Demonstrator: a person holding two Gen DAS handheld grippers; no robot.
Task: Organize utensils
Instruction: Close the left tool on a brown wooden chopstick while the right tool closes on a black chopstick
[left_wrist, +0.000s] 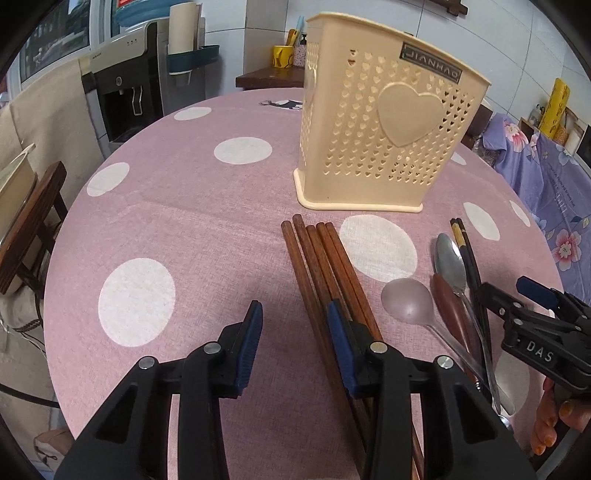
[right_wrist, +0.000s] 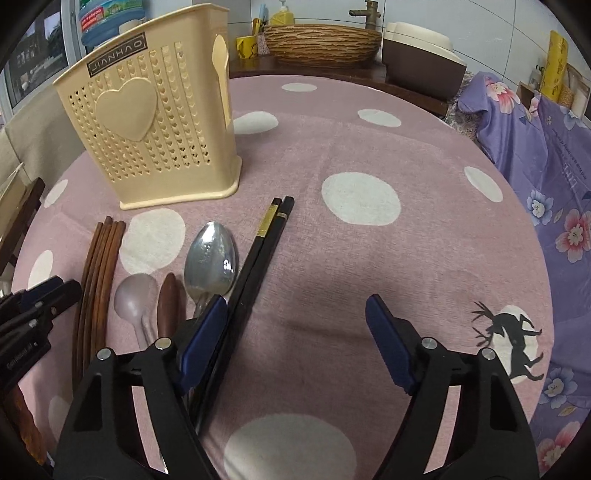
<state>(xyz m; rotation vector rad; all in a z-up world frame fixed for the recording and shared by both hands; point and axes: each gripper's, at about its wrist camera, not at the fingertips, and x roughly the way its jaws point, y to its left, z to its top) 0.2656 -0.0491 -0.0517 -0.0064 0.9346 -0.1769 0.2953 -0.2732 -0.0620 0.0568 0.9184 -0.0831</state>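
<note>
Evidently pickup had barely begun: the left gripper (left_wrist: 295, 328) hung part-open and empty, brown chopsticks (left_wrist: 325, 269) under its right finger; the right gripper (right_wrist: 295, 332), wider (also empty), needed shifting over black chopsticks (right_wrist: 258, 251) beside its left finger, holder (right_wrist: 155, 122) beyond.

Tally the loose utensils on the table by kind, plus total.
Brown wooden chopsticks: 5
Black chopsticks: 2
Metal spoon: 1
Translucent plastic spoon: 1
Wooden spoon: 1
Total: 10
</note>
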